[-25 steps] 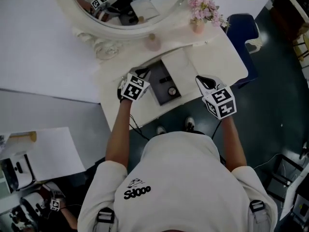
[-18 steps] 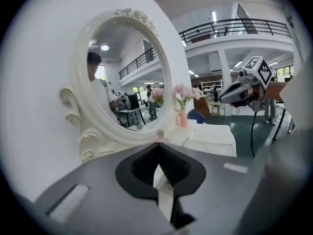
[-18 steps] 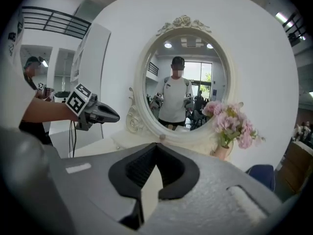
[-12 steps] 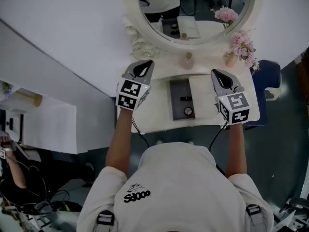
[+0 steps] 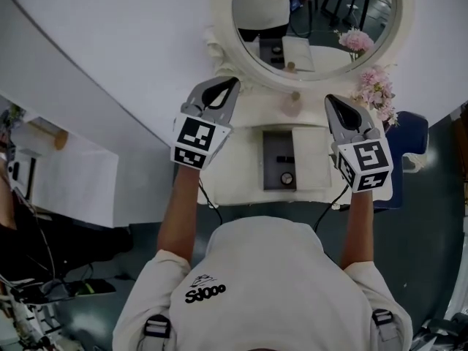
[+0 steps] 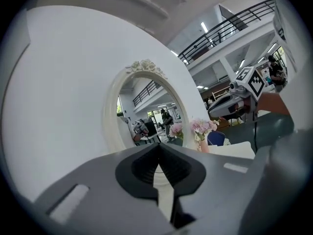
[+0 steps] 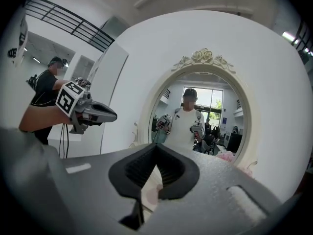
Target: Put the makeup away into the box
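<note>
The white vanity table [image 5: 238, 178] has a dark box [image 5: 280, 159] let into its top, its white lid [image 5: 311, 159] folded open to the right. Inside lie a small black item [image 5: 285, 159] and a round compact [image 5: 287, 178]. A pink bottle [image 5: 293, 104] stands behind the box, under the oval mirror [image 5: 314, 20]. My left gripper [image 5: 232, 82] is held up left of the box, shut and empty. My right gripper [image 5: 330, 99] is up on the right, also shut with nothing in it. Both point level at the mirror [image 7: 205, 116], well above the tabletop.
Pink flowers [image 5: 376, 93] stand at the table's back right corner. A blue chair [image 5: 409, 134] sits right of the vanity. A white side desk [image 5: 73, 181] with gear is at the left. A curved white wall [image 6: 63, 97] backs the mirror.
Both grippers have risen from beside the box on the tabletop and tilted up to point level at the mirror. The head view has swung to face the vanity squarely.
</note>
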The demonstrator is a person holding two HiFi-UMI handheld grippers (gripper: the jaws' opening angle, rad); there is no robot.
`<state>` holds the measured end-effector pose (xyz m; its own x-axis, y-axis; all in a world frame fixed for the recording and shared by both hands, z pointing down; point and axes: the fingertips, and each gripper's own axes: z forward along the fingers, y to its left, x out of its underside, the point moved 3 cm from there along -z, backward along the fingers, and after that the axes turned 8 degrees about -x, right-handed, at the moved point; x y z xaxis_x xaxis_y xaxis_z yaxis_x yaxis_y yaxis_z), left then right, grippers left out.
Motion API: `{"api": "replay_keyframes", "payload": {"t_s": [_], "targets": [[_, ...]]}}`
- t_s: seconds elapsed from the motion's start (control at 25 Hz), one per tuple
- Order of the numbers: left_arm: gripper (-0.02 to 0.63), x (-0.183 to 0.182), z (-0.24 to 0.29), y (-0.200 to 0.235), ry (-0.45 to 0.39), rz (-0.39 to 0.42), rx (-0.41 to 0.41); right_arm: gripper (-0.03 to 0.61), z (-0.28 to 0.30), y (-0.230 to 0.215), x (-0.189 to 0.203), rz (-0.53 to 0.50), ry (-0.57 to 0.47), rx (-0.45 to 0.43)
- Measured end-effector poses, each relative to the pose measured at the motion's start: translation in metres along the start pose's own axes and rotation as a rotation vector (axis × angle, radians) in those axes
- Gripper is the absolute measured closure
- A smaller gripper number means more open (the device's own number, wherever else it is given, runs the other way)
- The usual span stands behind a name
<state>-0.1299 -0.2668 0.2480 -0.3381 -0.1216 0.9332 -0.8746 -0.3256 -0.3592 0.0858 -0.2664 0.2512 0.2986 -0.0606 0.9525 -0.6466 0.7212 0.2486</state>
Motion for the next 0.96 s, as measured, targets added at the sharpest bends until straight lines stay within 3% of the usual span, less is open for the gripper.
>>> {"api": "replay_keyframes", "payload": {"t_s": [0.96], "targets": [[0.597, -0.02, -0.007, -0.012, -0.05, 0.027, 0.034, 0.577, -0.004, 0.009, -0.016, -0.017, -0.025, 0.002]]}}
